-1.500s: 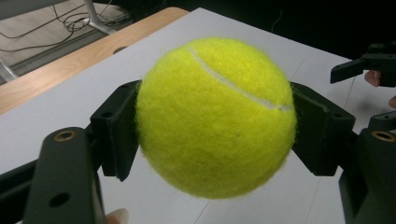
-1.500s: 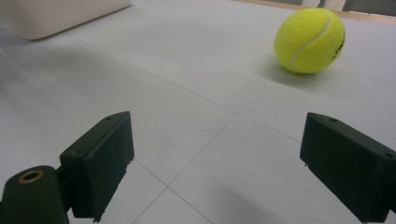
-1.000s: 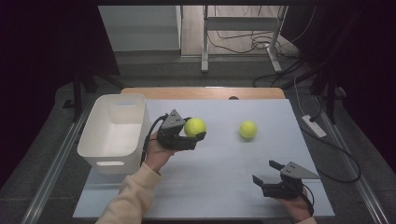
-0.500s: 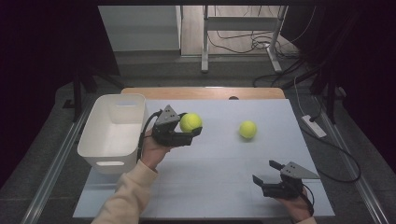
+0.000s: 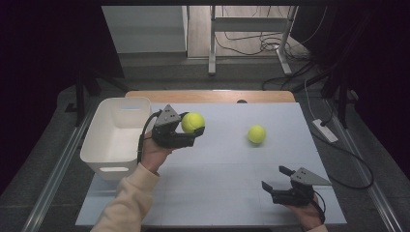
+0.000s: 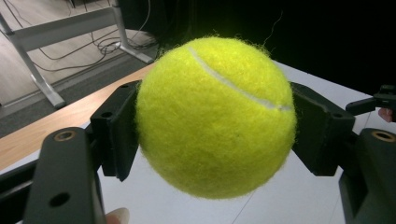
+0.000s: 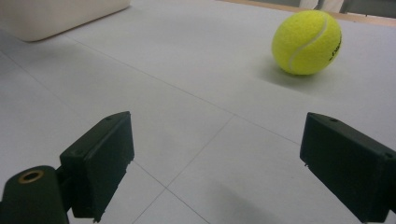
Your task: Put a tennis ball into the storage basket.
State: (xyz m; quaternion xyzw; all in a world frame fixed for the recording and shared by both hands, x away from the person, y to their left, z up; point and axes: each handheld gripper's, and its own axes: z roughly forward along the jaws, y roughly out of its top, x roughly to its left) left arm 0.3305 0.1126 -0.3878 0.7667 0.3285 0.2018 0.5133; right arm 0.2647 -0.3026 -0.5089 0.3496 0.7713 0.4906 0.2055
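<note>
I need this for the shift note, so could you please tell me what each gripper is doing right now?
Left gripper: closed on a tennis ball, held above the table.
Right gripper: open, holding nothing, low over the table.

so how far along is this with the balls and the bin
Nothing looks finished: what shows of the white bin holds no ball. In hand: the left gripper is shut on one tennis ball, lifted off the table beside the bin. Left: the second ball lies on the table, with the right gripper open and apart from it.
</note>
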